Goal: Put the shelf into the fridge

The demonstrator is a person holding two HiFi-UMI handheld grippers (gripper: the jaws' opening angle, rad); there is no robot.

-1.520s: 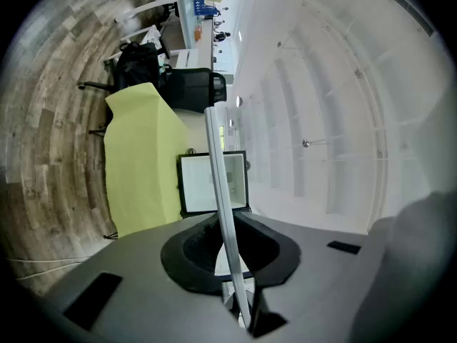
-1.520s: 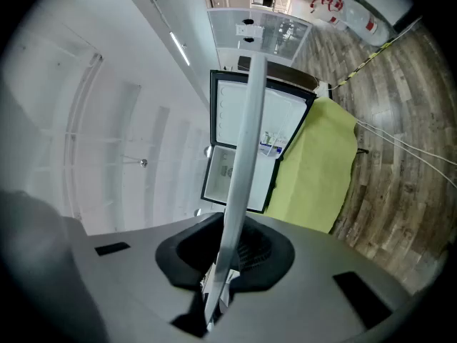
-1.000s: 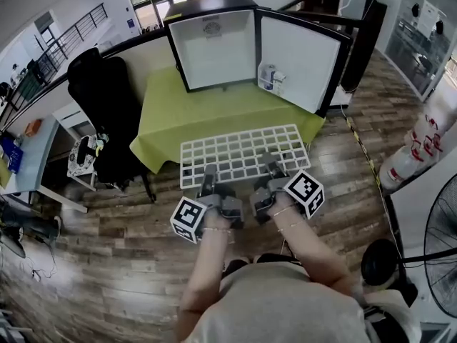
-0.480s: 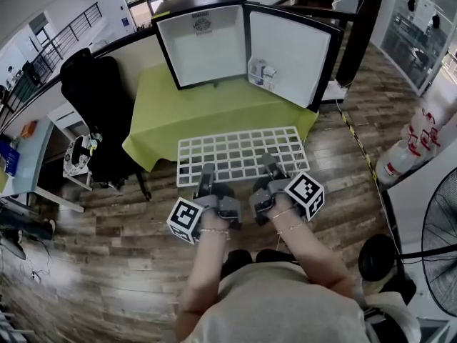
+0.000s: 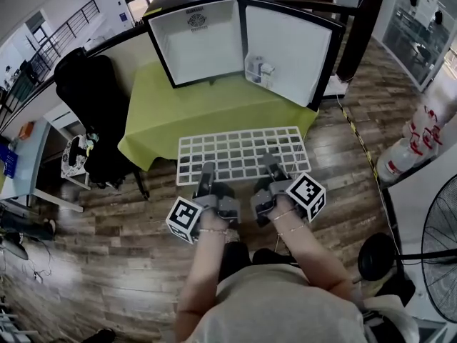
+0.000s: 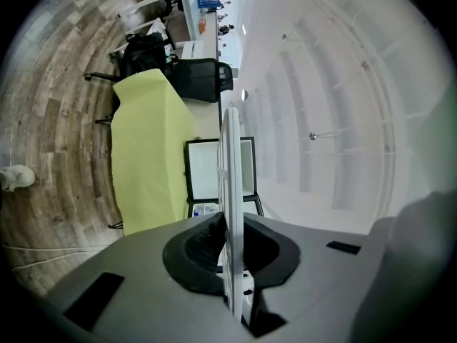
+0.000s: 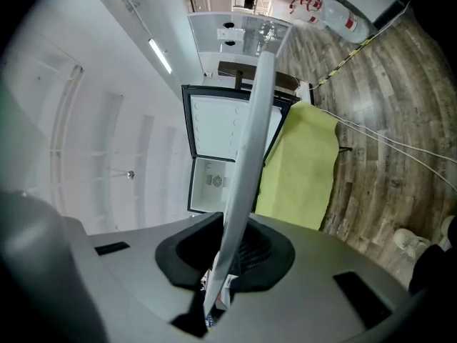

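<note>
A white wire-grid shelf [image 5: 243, 152] is held flat in the air in front of the person, its far edge near the green-covered table. My left gripper [image 5: 207, 174] is shut on the shelf's near edge at the left, and my right gripper [image 5: 271, 168] is shut on the near edge at the right. In the left gripper view the shelf [image 6: 230, 191] runs edge-on between the jaws; in the right gripper view the shelf [image 7: 246, 163] does the same. The small black fridge [image 5: 193, 38] stands on the table with its door [image 5: 285, 48] swung open to the right, its white inside bare.
A green cloth covers the table [image 5: 207, 113] under the fridge. Small white containers [image 5: 258, 70] sit in the door rack. A black office chair [image 5: 89, 106] stands left of the table, a fan [image 5: 435, 241] at the right edge, wooden floor all around.
Both grippers and the shelf have moved a little closer to the table and fridge; the fridge now sits larger and nearer the view's centre. The grips are unchanged.
</note>
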